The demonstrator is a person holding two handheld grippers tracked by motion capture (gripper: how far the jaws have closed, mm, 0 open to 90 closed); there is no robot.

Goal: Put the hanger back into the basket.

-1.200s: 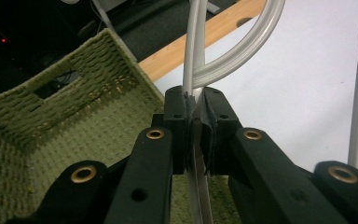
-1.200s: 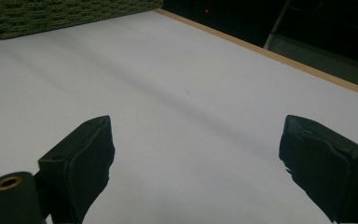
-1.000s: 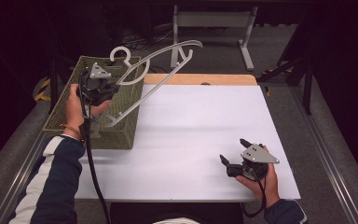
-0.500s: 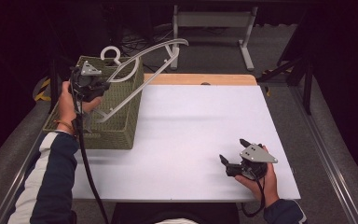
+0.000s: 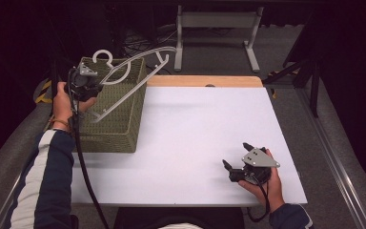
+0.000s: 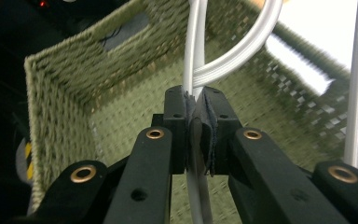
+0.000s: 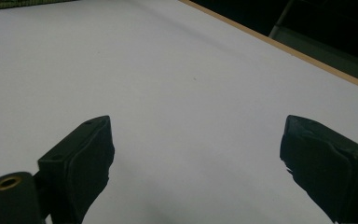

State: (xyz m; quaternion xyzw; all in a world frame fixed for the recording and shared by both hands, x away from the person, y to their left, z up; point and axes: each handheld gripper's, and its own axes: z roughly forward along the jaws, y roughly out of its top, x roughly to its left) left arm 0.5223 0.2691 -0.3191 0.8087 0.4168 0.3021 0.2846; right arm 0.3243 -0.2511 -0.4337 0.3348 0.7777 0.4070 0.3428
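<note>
Left hand-held gripper (image 5: 91, 80) raised, jaws clamped; right hand-held gripper (image 5: 238, 161) low, jaws wide apart.

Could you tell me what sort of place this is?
Probably a lab or recording workspace: a bare white table, dark surroundings, a metal stand behind, and hand-held grippers with cables, left and right.

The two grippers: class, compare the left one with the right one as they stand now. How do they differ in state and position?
The left gripper is shut on the white hanger, while the right gripper is open with nothing between its jaws. The left is raised over the green woven basket; the right sits low by the white table near its front edge. Both are hand-held, with black jaws and a grey plate on top.
</note>
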